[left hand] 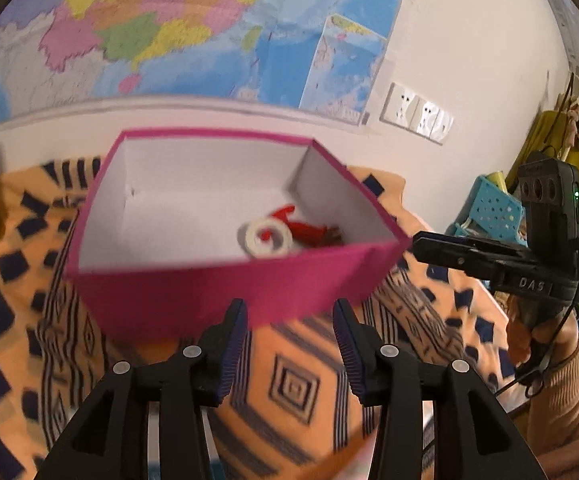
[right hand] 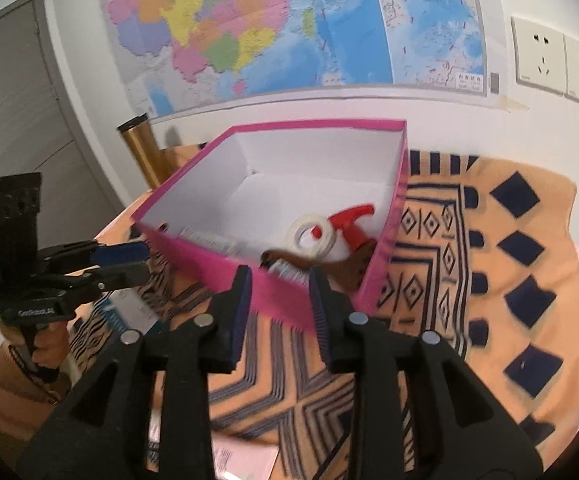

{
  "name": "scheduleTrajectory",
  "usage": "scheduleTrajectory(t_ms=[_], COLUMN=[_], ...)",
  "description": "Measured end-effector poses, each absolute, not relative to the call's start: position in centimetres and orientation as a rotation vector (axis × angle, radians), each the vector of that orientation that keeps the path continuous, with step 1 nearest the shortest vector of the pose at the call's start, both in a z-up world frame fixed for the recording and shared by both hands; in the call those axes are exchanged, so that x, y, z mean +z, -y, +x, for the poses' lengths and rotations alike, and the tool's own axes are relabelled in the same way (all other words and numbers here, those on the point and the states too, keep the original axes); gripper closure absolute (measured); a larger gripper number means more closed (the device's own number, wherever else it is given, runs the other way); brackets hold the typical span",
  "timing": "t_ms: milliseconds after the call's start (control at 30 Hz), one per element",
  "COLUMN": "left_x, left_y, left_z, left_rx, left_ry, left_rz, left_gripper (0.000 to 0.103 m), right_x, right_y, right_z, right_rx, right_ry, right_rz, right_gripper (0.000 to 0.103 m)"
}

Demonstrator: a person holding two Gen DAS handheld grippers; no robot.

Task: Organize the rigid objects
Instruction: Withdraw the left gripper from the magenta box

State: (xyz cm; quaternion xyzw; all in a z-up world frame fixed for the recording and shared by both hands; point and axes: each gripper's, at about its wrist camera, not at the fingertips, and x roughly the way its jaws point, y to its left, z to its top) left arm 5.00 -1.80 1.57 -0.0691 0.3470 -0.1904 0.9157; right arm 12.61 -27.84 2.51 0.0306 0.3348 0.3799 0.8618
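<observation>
A patterned orange blanket (left hand: 297,364) with dark diamonds and stripes covers the surface; behind it a large coloured map (right hand: 273,20) hangs on the white wall.

A pink box (left hand: 225,292) with a white inside stands open on the blanket, toward its far edge by the wall. In the box, at its near right corner, lie a white tape roll (right hand: 311,234) and a red spray nozzle (right hand: 351,220) that touches it. The right wrist view adds what the other does not show: a brown-handled brush (right hand: 309,266) against the near wall of the box, and a white packet (right hand: 209,240) to the left of it. Only the left wrist view shows a blue perforated basket (left hand: 493,210) and a yellow garment (left hand: 553,140) off the blanket's right side; only the right wrist view shows a brass-coloured cylinder (right hand: 143,148) behind the box's far left corner.

The left gripper (left hand: 289,312) hovers just before the near wall of the box, jaws apart with nothing between them. The right gripper (right hand: 279,280) is at the near right corner, jaws likewise apart and empty.
</observation>
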Motion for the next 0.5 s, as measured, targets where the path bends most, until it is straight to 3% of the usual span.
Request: scheduleTrajectory(t_ms=[400,500], left_x=[-2.4,-2.8], left_y=[0.1,-0.3], left_z=[0.8,0.1], left_rx=[-0.318,-0.315], left_ry=[-0.817,-0.837], left_rz=[-0.151,-0.155], left_gripper=[0.058,0.058], right_x=[-3.4,-4.5], right_y=[29.9,29.6], right_z=[9.0,8.4], right_rx=[0.796,0.813], right_ry=[-0.872,-0.902], right_rz=[0.119,0.137], right_gripper=[0.069,0.065])
